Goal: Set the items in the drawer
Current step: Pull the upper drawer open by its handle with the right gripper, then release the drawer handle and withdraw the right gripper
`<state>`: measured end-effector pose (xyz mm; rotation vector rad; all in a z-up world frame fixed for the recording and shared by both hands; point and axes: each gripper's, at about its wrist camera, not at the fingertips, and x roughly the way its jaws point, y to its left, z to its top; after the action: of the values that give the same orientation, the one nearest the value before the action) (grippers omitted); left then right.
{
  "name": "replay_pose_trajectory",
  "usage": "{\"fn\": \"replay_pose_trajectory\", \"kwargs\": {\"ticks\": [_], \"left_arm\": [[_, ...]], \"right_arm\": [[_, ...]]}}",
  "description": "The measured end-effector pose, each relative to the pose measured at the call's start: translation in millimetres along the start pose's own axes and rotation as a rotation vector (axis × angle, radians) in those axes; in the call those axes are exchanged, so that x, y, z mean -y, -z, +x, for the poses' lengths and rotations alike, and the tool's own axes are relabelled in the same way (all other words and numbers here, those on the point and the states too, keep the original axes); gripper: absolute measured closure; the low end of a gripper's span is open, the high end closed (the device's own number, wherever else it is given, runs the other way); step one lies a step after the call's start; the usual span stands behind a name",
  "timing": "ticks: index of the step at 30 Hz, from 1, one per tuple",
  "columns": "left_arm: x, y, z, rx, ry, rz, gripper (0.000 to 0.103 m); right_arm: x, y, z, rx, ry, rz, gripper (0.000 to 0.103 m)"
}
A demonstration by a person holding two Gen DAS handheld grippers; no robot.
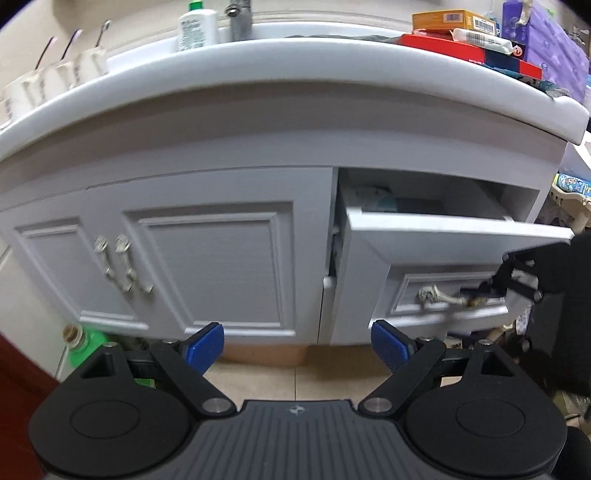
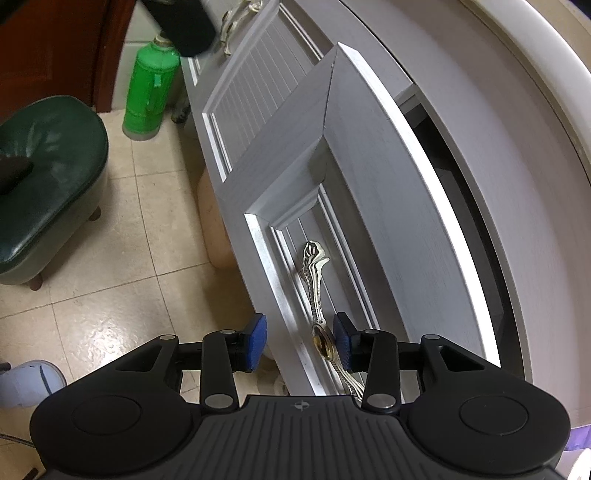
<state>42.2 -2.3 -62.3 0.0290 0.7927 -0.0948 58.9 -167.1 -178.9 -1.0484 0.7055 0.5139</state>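
The white vanity's drawer at the right stands partly pulled out, with some bluish things dimly visible inside. Its ornate metal handle runs between my right gripper's blue pads. My right gripper is open around the handle, the right pad close beside it and the left pad apart. The left wrist view shows that gripper at the handle. On the counter's right end lie an orange box, a red box and a wipes pack. My left gripper hangs open and empty, low before the cabinet.
Two shut cabinet doors with paired handles fill the vanity's left. A green bottle stands on the tiled floor beside the cabinet, and a dark green stool sits further out. Cups with toothbrushes and a white bottle line the sink.
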Motion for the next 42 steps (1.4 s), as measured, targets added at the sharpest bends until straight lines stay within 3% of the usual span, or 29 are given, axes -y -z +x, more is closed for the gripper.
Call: {"fn": "replay_pose_trajectory", "kwargs": {"ticks": [7,15,17,18,19,20,22,30,36,42], "left_arm": [[2.4,-18.1,24.1,0.027,0.05,-0.026,0.001],[14.4,-26.2,47.0,-0.022,0.07,-0.043,0.001],[18.3,-27.1,48.3,-0.028,0.097,-0.022,0.006],[20.2,-27.6,48.9,-0.031,0.111,-0.012,0.018],[22.1,-28.0,49.6,-0.034,0.124,-0.001,0.039],[23.5,-27.6,49.5,-0.035,0.124,0.008,0.052],[26.1,-26.3,49.2,-0.037,0.118,0.027,0.064],[36.3,-21.5,47.8,-0.046,0.098,0.103,0.074],[42.0,-18.5,46.1,-0.05,0.081,0.175,0.075],[36.8,-19.9,47.5,-0.05,0.105,0.16,0.077]], "right_arm": [[-1.4,2.7,-3.1,0.019,-0.015,0.019,0.061],[-0.1,4.5,-3.6,0.034,-0.027,0.036,0.061],[-0.5,4.4,-2.6,0.037,-0.028,0.039,0.061],[-0.4,4.6,-2.1,0.039,-0.028,0.042,0.061],[-0.4,4.7,-1.6,0.041,-0.029,0.044,0.061],[-0.1,5.0,-1.8,0.043,-0.029,0.047,0.061],[-0.3,5.0,-2.1,0.046,-0.029,0.052,0.061],[-1.0,7.7,-2.5,0.053,-0.025,0.043,0.061],[-1.6,11.0,-9.4,0.059,-0.042,0.037,0.062],[13.9,12.9,-58.8,0.136,-0.084,0.025,0.064]]}}
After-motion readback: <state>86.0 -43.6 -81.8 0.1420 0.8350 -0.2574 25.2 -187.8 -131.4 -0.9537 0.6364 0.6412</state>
